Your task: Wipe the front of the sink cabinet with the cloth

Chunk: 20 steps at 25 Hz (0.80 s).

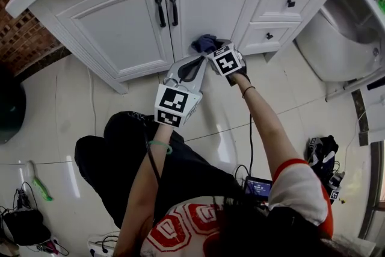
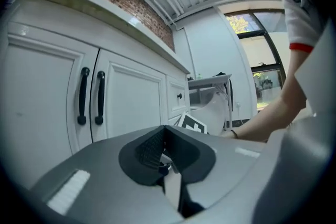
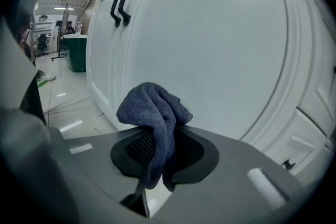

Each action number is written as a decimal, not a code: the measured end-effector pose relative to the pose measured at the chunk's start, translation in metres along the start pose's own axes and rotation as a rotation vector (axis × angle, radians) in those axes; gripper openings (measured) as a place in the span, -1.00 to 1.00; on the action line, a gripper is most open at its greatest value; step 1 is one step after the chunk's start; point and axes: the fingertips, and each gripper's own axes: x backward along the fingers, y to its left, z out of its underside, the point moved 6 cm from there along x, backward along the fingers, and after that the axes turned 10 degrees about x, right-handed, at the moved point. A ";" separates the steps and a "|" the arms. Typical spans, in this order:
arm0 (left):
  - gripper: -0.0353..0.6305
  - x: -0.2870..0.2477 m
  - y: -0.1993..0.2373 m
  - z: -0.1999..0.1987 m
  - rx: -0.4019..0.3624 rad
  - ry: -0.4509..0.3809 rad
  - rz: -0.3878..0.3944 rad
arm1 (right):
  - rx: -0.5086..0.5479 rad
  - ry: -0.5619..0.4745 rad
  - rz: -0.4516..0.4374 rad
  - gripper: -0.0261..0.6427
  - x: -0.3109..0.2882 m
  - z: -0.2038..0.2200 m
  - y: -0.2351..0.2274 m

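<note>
A white sink cabinet (image 1: 126, 27) with two doors and black handles (image 1: 166, 10) stands before me. My right gripper (image 1: 212, 48) is shut on a dark blue cloth (image 1: 204, 43) and holds it at the lower part of the right door (image 1: 213, 6). In the right gripper view the cloth (image 3: 156, 113) bunches out of the jaws, close to the door panel (image 3: 220, 44). My left gripper (image 1: 191, 64) hangs just below and left of the right one, shut with nothing in it (image 2: 164, 157). The handles (image 2: 90, 96) show in the left gripper view.
Small drawers with black knobs (image 1: 290, 3) sit right of the doors. A white toilet (image 1: 343, 39) stands at the far right. A dark bin (image 1: 9, 108) is at the left. Cables and devices (image 1: 24, 219) lie on the tiled floor, and a black glove (image 1: 323, 150) lies at right.
</note>
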 end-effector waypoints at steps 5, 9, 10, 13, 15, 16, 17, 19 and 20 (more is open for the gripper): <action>-0.89 0.000 0.013 0.024 0.017 0.065 -0.061 | -0.034 0.080 -0.036 -0.68 -0.025 0.037 0.013; -0.89 -0.002 0.019 0.023 0.025 0.060 -0.085 | -0.084 0.111 -0.074 -0.68 -0.037 0.054 0.021; -0.89 -0.003 0.019 0.023 0.024 0.060 -0.090 | -0.091 0.112 -0.081 -0.68 -0.036 0.056 0.022; -0.89 -0.009 0.018 0.025 0.033 0.060 -0.094 | -0.067 0.078 -0.065 -0.68 -0.020 0.048 0.010; -0.89 -0.015 0.018 0.026 0.029 0.064 -0.088 | -0.034 0.026 -0.032 -0.68 0.001 0.029 -0.011; -0.89 -0.017 0.018 0.028 0.021 0.072 -0.087 | -0.019 0.000 -0.012 -0.68 0.013 0.017 -0.024; -0.89 -0.019 0.018 0.031 0.014 0.081 -0.088 | -0.011 -0.020 0.007 -0.68 0.027 0.005 -0.037; -0.89 -0.021 0.019 0.038 0.008 0.095 -0.093 | -0.007 -0.053 0.042 -0.68 0.057 -0.018 -0.064; -0.89 -0.023 0.020 0.039 0.008 0.099 -0.095 | -0.005 -0.078 0.058 -0.68 0.074 -0.031 -0.077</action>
